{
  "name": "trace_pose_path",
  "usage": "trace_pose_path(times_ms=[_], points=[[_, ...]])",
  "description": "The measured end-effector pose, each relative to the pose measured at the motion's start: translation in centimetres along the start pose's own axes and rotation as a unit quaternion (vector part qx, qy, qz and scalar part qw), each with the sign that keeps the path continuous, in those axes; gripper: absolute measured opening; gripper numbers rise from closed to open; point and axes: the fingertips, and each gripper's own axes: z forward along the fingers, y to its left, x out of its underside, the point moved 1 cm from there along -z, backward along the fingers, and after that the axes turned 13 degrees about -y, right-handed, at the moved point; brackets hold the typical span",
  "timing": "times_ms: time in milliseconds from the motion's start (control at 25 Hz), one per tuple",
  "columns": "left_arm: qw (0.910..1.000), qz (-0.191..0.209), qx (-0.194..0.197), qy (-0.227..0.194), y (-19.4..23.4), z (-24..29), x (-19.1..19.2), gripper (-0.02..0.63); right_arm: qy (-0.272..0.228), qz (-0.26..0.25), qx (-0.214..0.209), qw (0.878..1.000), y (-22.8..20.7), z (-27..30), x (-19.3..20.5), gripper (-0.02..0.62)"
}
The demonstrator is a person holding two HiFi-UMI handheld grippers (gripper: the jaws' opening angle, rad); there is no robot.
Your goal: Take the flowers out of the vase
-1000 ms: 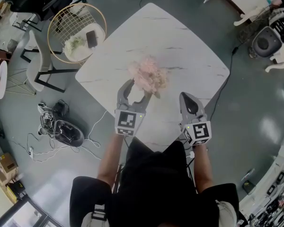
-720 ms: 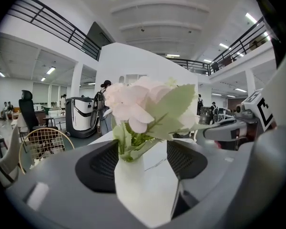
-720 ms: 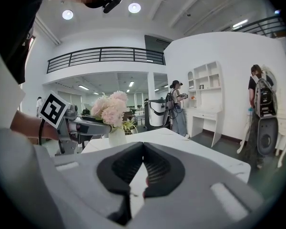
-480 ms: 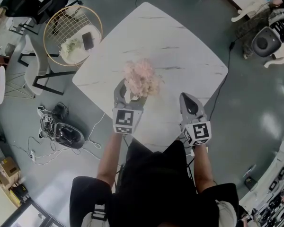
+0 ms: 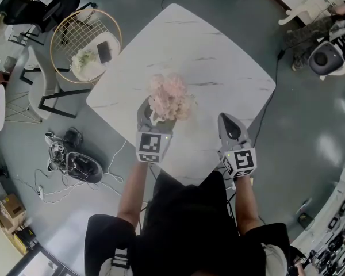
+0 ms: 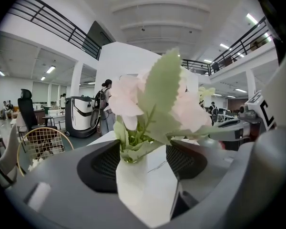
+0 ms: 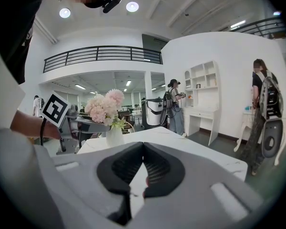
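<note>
The white marbled bench spreads ahead of the left tool and the right tool. Well left of the left tool, off the bench, stands a gold-rimmed wire chair with a dark phone lying on its pale cushion. Behind and left of that tool, a tangle of cables lies on the grey floor. Ahead and right of the right tool, past the bench, is a white desk with shelves above it. Further right stands a person wearing a backpack.
</note>
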Motion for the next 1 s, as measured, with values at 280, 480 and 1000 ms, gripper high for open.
trace_pose_path(times_ms=[280, 480, 1000], points=[[1.0, 0.001, -0.004, -0.005, 0.1, -0.4, 0.1, 0.225, 0.0, 0.0, 0.001, 1.0, 0.2, -0.2, 0.3, 0.003], [0.9999, -0.001, -0.01, -0.006, 0.2, -0.2, 0.5, 0.141, 0.0, 0.003, 0.0, 1.0, 0.0, 0.1, 0.5, 0.003], [0.999, -0.03, -0.034, -0.001, 1.2, -1.0, 0.8, 0.055, 0.0, 0.002, 0.002, 1.0, 0.3, -0.3, 0.3, 0.003]])
